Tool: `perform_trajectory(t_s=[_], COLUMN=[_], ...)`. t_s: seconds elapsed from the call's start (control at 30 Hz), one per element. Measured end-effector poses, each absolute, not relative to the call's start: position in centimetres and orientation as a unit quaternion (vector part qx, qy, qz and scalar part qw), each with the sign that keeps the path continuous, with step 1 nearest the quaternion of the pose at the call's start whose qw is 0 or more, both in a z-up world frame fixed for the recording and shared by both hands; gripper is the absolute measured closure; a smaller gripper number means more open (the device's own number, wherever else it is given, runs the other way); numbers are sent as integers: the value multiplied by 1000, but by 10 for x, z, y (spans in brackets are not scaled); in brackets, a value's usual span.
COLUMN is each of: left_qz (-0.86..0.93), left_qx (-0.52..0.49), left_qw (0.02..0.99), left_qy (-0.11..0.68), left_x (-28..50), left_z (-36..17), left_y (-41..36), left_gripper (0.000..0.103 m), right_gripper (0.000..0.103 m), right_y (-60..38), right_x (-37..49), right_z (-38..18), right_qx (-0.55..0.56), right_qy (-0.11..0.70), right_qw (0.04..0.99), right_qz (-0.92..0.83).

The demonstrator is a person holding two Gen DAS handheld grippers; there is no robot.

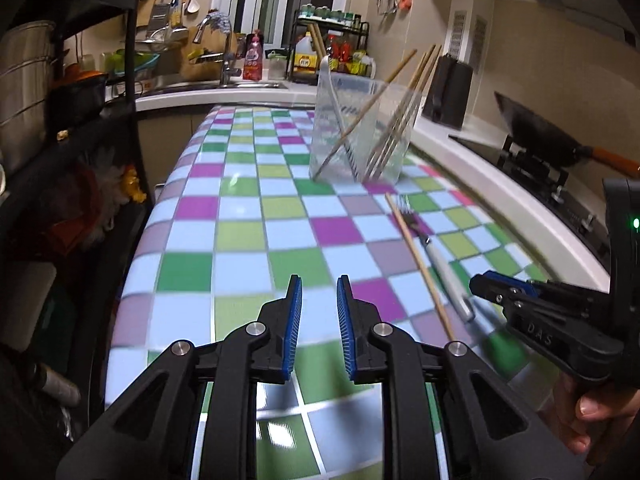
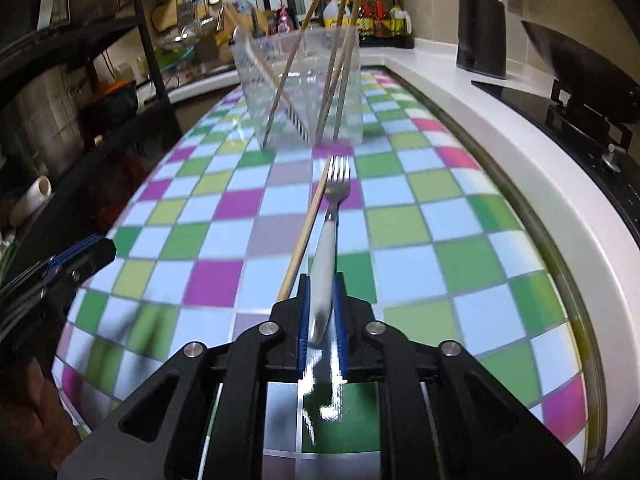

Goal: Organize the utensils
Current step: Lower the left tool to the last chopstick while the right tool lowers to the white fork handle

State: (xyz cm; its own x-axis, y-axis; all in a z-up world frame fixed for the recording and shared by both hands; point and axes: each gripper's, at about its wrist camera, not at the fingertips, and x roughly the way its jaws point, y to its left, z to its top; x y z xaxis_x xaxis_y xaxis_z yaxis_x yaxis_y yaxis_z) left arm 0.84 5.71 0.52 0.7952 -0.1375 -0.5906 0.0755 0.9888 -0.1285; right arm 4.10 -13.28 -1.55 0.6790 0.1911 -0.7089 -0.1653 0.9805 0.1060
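Right gripper (image 2: pixel 320 300) clamped on fork (image 2: pixel 334 196) handle, beside a chopstick (image 2: pixel 306 236); left gripper (image 1: pixel 319 304) pads slightly apart, empty, above worktop (image 1: pixel 240 216).

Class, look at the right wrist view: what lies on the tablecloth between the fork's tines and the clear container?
Nothing. In the right wrist view only bare checkered tablecloth separates the fork tines from the clear container; the loose chopstick lies beside the fork.

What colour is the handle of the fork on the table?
White; the fork shows best in the right wrist view.
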Motion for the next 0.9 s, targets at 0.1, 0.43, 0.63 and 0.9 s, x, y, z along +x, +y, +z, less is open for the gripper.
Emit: perform_trajectory(t_s=[0.1, 0.43, 0.63, 0.9], left_qz=[-59, -66, -76, -123], left_qx=[-52, -49, -56, -70], left_qw=[943, 944, 944, 929], left_qy=[324, 321, 318, 341], left_x=[9, -2, -4, 3], left_z=[0, -5, -8, -19], left_y=[57, 52, 47, 12], left_gripper=[85, 85, 85, 84], right_gripper=[78, 81, 86, 86], right_y=[-128, -120, -135, -163], right_x=[45, 46, 33, 3], right_z=[-24, -35, -34, -33], right_qx=[14, 0, 13, 23], right_qy=[397, 407, 403, 386], right_qw=[913, 910, 912, 920], right_qz=[92, 83, 79, 66])
